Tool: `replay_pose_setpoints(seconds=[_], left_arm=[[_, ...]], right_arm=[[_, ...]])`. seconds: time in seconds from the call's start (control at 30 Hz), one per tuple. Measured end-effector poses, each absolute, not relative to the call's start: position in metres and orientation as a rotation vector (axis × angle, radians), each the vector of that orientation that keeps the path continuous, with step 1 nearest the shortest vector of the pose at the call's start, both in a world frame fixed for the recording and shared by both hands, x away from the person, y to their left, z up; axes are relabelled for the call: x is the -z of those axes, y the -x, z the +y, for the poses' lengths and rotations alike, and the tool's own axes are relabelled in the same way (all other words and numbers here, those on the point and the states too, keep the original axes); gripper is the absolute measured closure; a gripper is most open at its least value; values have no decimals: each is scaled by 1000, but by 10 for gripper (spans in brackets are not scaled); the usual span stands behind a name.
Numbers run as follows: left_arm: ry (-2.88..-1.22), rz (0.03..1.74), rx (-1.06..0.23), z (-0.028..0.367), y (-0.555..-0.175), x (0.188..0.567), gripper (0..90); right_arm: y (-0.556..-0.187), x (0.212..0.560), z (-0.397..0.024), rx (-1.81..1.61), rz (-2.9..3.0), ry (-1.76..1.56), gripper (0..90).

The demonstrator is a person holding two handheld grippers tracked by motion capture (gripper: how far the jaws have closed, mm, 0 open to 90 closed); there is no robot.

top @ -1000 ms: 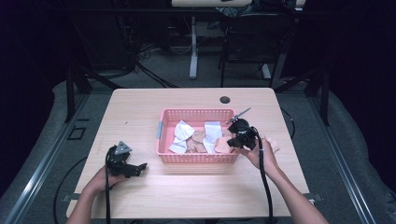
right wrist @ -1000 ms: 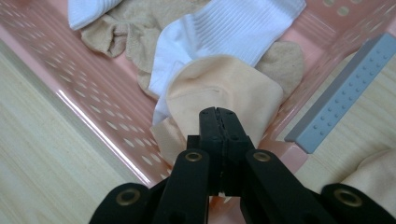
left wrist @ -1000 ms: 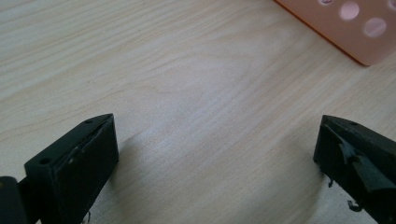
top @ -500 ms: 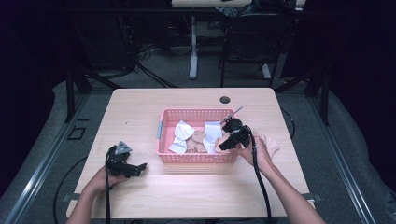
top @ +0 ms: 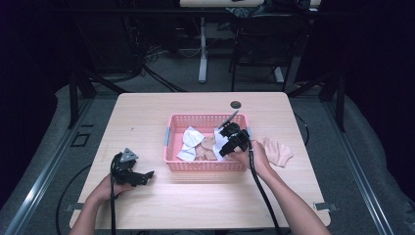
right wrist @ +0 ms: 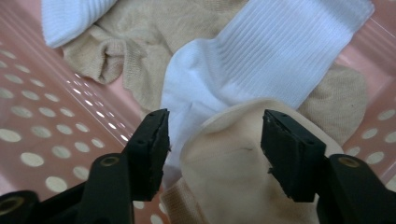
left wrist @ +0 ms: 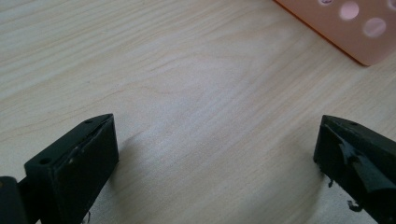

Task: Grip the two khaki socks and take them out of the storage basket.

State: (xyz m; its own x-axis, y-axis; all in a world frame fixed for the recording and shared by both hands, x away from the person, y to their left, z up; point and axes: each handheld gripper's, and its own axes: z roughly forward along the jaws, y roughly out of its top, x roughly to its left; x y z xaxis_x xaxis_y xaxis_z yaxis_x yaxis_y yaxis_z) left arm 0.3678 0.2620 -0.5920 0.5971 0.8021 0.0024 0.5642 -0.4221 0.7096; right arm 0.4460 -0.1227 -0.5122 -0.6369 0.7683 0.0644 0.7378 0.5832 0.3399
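On the wooden table [top: 161,112], left gripper [left wrist: 215,154] jaws apart; right gripper [right wrist: 215,140] jaws closing around beige sock [right wrist: 229,177]

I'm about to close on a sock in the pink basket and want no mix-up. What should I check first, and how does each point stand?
1. Right hand-held gripper over the pink perforated plastic basket: ok.
2. Jaws, which have just been closing, straddle the pale beige sock and not yet pressing it: ok.
3. Only one sock in the bite: not ok; the white ribbed sock lies just under the beige one, close to the left jaw.
4. Jaws clear of the basket wall: ok in the right gripper view.
5. Left hand-held gripper open over the light wooden table, holding nothing: ok.
6. Whether the beige sock is tangled with others: cannot tell.
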Motion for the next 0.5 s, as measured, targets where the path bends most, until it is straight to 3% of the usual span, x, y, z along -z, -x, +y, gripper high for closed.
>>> replay_pose_setpoints(seconds=[0.17,0.27,0.3,0.33,0.5], left_arm=[[-2145,1076,-451,262,-368,592,0],[-2142,1078,-450,262,-368,592,0],[-2142,1078,-450,262,-368,592,0],[-2142,1078,-451,262,-368,592,0],[-2141,1078,-451,262,-368,592,0]], right_arm=[[-448,516,-121,-497,2704,-1315,516],[-450,518,-118,-472,2704,-1316,629],[-450,518,-118,-472,2704,-1316,629],[-450,520,-116,-492,2697,-1327,713],[-451,521,-115,-469,2720,-1308,848]])
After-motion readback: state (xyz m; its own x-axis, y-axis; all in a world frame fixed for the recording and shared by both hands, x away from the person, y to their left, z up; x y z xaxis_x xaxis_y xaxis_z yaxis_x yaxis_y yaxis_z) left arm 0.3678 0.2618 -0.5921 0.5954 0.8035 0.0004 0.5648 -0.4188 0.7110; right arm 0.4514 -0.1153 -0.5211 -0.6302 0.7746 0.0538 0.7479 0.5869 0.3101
